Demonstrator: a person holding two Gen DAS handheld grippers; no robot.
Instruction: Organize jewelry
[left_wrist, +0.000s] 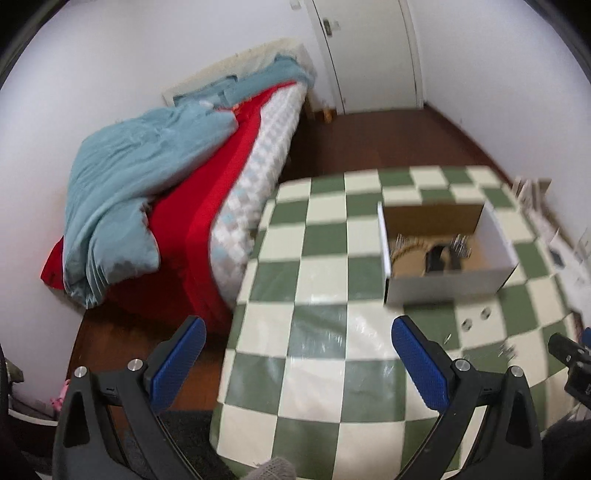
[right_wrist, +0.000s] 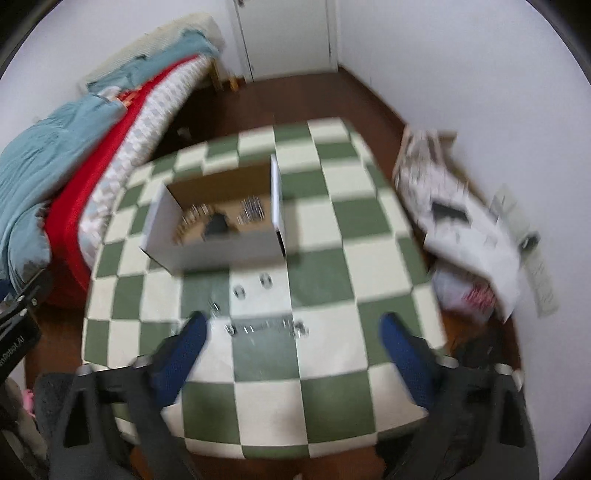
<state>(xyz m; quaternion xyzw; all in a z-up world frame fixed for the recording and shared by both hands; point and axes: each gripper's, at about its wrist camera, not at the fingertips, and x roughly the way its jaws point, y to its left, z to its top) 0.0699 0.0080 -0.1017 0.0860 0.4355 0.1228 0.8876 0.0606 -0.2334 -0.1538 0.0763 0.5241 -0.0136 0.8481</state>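
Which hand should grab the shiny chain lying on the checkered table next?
Probably the right. The right gripper hangs open with the chain lying between its fingers, in front of the box. The left gripper is open too, but only bare tablecloth lies between its fingers.

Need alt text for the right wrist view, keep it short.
Right gripper, jaws wide open and empty, hovers over a green-and-cream checkered table above a blurred silver chain and two small rings. Farther back sits an open white box already holding jewelry. A bed with red and blue bedding lies to the left, scattered papers to the right.
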